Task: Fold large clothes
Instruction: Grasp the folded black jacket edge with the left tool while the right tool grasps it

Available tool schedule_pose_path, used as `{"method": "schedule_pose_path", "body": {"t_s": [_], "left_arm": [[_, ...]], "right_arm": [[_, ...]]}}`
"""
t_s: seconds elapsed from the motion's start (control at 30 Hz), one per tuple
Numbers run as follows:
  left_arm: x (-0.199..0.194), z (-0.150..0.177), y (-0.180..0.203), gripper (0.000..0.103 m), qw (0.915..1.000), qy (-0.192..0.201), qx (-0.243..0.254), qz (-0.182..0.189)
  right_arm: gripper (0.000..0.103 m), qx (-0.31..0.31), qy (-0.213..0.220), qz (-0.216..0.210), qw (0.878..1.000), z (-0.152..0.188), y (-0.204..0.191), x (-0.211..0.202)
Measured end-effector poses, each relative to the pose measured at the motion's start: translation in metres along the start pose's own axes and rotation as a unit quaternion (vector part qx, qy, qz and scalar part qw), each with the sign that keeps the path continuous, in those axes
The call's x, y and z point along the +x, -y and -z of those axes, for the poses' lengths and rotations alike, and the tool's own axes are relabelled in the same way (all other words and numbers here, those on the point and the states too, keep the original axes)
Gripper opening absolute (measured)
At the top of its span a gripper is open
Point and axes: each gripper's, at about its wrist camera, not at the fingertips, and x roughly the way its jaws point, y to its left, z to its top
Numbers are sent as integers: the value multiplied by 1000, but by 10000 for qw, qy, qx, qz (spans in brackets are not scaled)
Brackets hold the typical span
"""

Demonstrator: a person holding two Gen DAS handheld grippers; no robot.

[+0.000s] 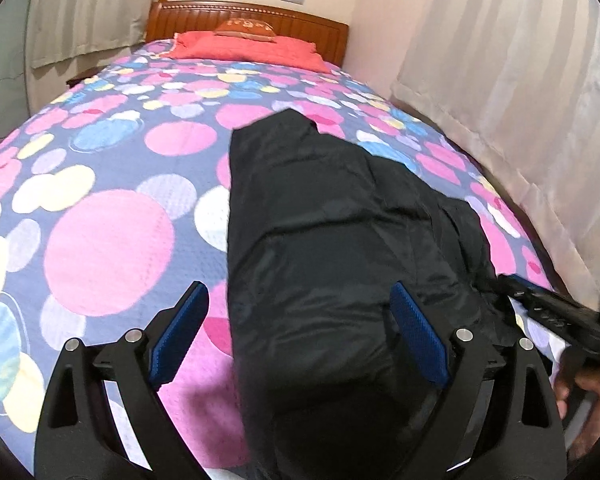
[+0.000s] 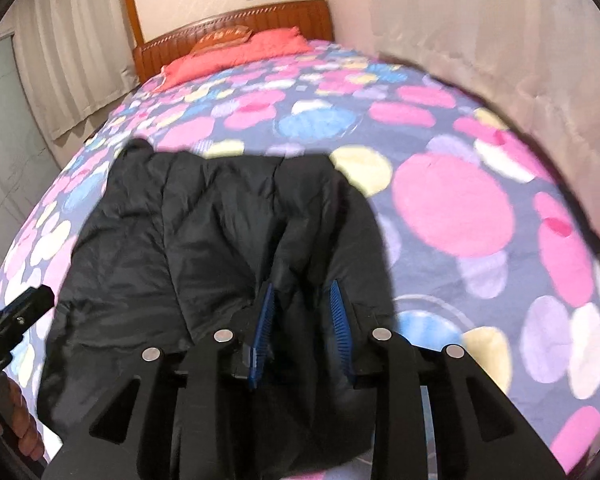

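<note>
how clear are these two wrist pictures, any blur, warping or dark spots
Left wrist view: fisheye bends the bed into a dome, corners black, black jacket shows little detail, right tongs smeared at the edge. Right wrist view: same warping, jacket edges and bedspread dots softly blurred, left tongs smeared.

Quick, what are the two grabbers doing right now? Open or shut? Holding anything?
Left gripper: wide open, holding nothing, above the black jacket.
Right gripper: partly open, not pinching; jacket fabric shows between its fingers.

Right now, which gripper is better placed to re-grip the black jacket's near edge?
Right gripper, probably: its narrowly parted fingers sit over a fold of the black jacket. The left gripper is wide open, half over the bedspread.
</note>
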Motion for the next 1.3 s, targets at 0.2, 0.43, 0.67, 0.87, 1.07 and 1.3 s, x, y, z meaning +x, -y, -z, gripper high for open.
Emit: {"method": "schedule_pose_path", "body": {"t_s": [0.2, 0.43, 0.67, 0.87, 1.07, 1.3], "left_arm": [[9, -32, 7, 92, 9998, 44, -63, -156], [42, -45, 13, 92, 9981, -192, -114, -576], [67, -22, -3, 96, 9966, -488, -351, -571], [76, -16, 11, 96, 9940, -429, 273, -974], [90, -12, 7, 97, 9928, -533, 310, -1027], [102, -4, 7, 97, 9911, -429, 381, -1201]], "right_arm": [[30, -225, 239, -144, 9994, -28, -23, -5], [30, -480, -60, 33, 9988, -36, -46, 48], [30, -458, -203, 102, 9987, -14, -39, 76], [29, -376, -283, 31, 9989, -9, -36, 90], [27, -414, -225, 123, 9988, -2, -38, 101], [27, -426, -96, 213, 9988, 3, -41, 109]]}}
